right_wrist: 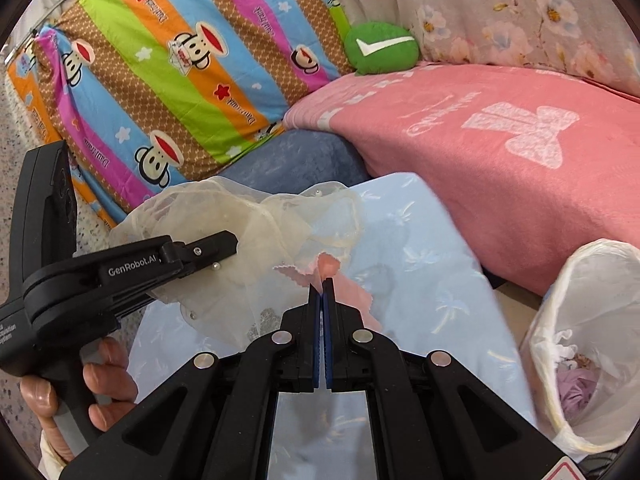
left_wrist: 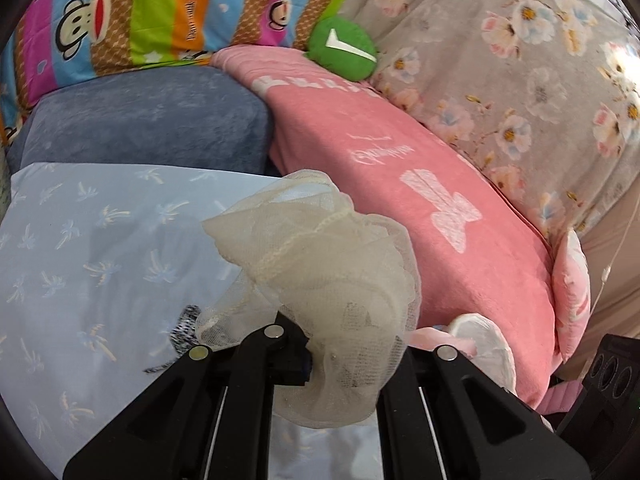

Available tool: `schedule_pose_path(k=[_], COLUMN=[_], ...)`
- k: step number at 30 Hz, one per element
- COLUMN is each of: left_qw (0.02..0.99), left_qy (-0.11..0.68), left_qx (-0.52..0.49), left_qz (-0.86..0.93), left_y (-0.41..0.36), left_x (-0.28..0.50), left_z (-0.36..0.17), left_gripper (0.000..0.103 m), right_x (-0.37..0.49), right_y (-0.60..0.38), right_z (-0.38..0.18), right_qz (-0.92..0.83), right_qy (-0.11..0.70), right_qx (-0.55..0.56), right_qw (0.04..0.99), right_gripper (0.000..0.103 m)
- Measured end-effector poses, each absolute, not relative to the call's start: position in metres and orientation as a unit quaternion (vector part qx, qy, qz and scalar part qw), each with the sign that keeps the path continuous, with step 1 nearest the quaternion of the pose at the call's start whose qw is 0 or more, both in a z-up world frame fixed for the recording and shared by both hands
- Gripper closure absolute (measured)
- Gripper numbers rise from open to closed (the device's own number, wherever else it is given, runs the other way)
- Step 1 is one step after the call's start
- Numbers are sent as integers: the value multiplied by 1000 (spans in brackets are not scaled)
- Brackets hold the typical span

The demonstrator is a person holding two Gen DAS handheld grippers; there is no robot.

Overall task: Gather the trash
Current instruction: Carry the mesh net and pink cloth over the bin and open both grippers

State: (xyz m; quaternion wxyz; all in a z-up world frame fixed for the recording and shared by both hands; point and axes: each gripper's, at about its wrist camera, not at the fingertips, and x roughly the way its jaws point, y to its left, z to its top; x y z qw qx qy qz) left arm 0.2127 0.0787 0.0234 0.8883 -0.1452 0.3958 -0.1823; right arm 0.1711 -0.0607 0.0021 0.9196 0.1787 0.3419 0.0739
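Observation:
A crumpled cream mesh cloth point(left_wrist: 320, 260) hangs in front of my left gripper point(left_wrist: 332, 352), whose jaws are shut on it; the mesh hides the fingertips. The right wrist view shows the same gripper point(right_wrist: 228, 244) from the side, held by a hand point(right_wrist: 100, 392), with the mesh point(right_wrist: 248, 216) bunched around its tip above a light blue pillow point(right_wrist: 420, 280). My right gripper point(right_wrist: 322, 286) is shut on a thin pink scrap of cloth point(right_wrist: 332, 268) that sticks up past its blue pads. A waste bin with a white liner point(right_wrist: 568, 280) stands to the right, with some trash inside.
A pink blanket point(right_wrist: 500, 152), a blue-grey cushion point(left_wrist: 152, 120), a striped monkey-print quilt point(right_wrist: 180, 60), a floral cover point(left_wrist: 520, 80) and a green round plush point(left_wrist: 344, 48) crowd the bed behind. Speckled floor point(right_wrist: 16, 152) shows at the left.

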Motion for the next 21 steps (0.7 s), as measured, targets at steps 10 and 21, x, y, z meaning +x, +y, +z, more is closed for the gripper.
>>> schedule_pose_path(k=[10, 21], left_qw=[881, 861], left_qy=[394, 402], left_qx=[-106, -59], left_qz=[-239, -305], left_y=[13, -63], left_x=[182, 154], left_z=[34, 31], left_gripper=[96, 96], right_x=[126, 84], right_y=[-128, -202], right_z=[17, 12], right_qz=[24, -41], right_qy=[316, 302], right_qx=[195, 220], right_qw=[928, 927], right_gripper=[101, 101])
